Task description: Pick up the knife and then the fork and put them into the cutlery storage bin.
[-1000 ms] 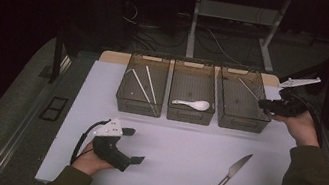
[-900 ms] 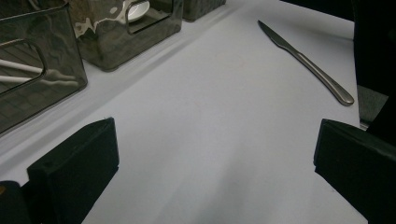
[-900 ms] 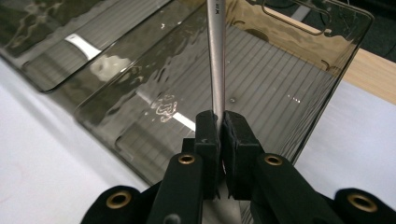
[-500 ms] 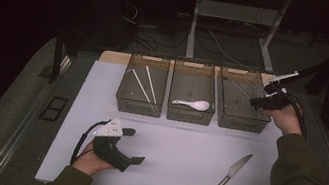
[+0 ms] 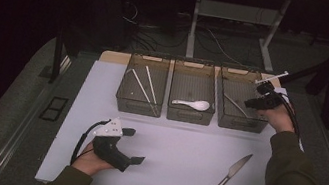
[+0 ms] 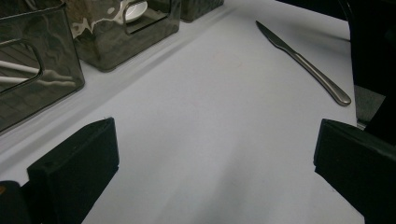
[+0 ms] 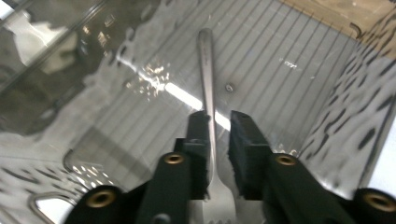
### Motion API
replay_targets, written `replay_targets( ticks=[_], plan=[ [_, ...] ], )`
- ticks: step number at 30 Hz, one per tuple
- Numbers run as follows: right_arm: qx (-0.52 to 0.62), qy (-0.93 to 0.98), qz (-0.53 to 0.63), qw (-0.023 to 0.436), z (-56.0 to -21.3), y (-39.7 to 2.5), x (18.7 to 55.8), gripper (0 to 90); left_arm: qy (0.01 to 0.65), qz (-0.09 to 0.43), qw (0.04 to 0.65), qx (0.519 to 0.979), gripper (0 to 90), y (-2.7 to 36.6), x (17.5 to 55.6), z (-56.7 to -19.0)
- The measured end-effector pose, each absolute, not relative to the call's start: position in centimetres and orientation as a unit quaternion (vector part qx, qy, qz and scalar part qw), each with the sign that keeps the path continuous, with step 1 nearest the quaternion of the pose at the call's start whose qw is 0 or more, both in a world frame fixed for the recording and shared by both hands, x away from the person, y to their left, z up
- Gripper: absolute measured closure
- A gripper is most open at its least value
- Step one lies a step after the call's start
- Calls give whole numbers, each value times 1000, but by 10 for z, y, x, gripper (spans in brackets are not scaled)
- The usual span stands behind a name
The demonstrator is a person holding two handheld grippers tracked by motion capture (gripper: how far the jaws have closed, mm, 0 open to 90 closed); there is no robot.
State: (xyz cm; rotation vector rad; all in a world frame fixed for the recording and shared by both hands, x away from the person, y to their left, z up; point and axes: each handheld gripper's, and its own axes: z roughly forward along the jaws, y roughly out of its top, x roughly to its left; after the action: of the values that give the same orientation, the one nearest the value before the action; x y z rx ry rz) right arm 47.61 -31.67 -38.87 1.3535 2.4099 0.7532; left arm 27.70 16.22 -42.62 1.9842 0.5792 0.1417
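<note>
Silver metal fork (image 7: pixel 208 116) is lying in the right-hand smoky translucent plastic bin (image 5: pixel 237 121), at about 2 o'clock on the white counter (image 5: pixel 177 155). Right hand-held gripper (image 7: pixel 217 154) is reaching into that bin, jaws straddling the fork near its neck with a narrow gap on one side, not clearly clamping it. Fork's long axis is running along the gripper's own line, handle pointing away toward 12 o'clock in the right gripper view, tines nearest the camera. Left hand-held gripper (image 5: pixel 129 145) is resting at 7 o'clock on the counter, jaws wide apart, well away. Silver table knife (image 5: pixel 226 178) is lying at 5 o'clock, nearer the right hand.
</note>
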Motion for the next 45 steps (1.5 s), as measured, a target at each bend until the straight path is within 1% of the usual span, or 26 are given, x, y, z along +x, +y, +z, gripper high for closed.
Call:
replay_targets(
  ticks=[4,6,10,17,22,24,28,32,37,40,45],
  plan=[
    [472,827,273,137,-386,-318,474,615,240,60,510,824,0,162,277,-426],
    [470,826,276,144,-383,-318,472,558,241,60,509,824,0,162,277,-426],
    [462,820,305,145,-374,-320,462,481,241,60,509,824,0,162,277,-426],
    [439,814,359,127,-362,-325,432,444,242,61,508,825,0,161,276,-426],
    [416,818,378,125,-359,-323,409,449,243,61,506,825,0,161,276,-426],
    [405,822,380,129,-359,-322,399,477,244,61,506,825,0,161,276,-426],
    [384,828,392,118,-364,-320,378,562,244,62,506,825,0,161,275,-426],
    [360,838,398,102,-373,-315,360,585,244,62,505,825,0,161,276,-426],
    [331,859,380,90,-384,-304,340,751,246,63,506,824,0,161,276,-426],
    [312,870,373,79,-388,-298,327,810,245,65,505,825,0,162,275,-426],
    [289,882,367,62,-395,-290,309,884,244,65,503,827,0,162,275,-426]
  ],
)
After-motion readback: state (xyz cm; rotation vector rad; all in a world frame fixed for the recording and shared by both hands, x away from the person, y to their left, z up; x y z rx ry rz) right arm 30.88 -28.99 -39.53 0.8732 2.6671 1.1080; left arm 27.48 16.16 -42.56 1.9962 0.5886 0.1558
